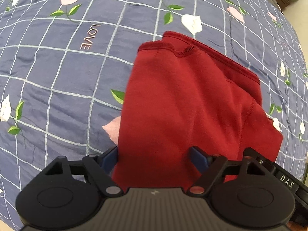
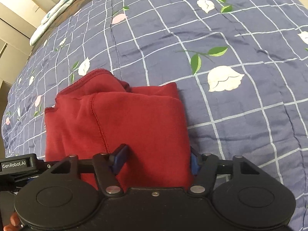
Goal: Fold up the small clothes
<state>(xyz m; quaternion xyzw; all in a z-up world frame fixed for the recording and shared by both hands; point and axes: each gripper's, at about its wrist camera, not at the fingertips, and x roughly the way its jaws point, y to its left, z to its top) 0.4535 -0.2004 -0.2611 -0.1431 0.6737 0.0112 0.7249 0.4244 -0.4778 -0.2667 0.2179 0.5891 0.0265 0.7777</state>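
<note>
The left gripper (image 1: pixel 155 156) filled the bottom of its view, pointing steeply down, its blue-padded fingers (image 1: pixel 109 157) standing apart at lower centre. The right gripper (image 2: pixel 156 159) sat likewise at the bottom of its own view, tilted down, its blue pads (image 2: pixel 120 159) spread less widely. At the lower left corner there, fingertips of a hand (image 2: pixel 12 222) showed beside the black housing.

Red garment (image 1: pixel 184 104) lies on floral blue quilt (image 1: pixel 57 73).
</note>
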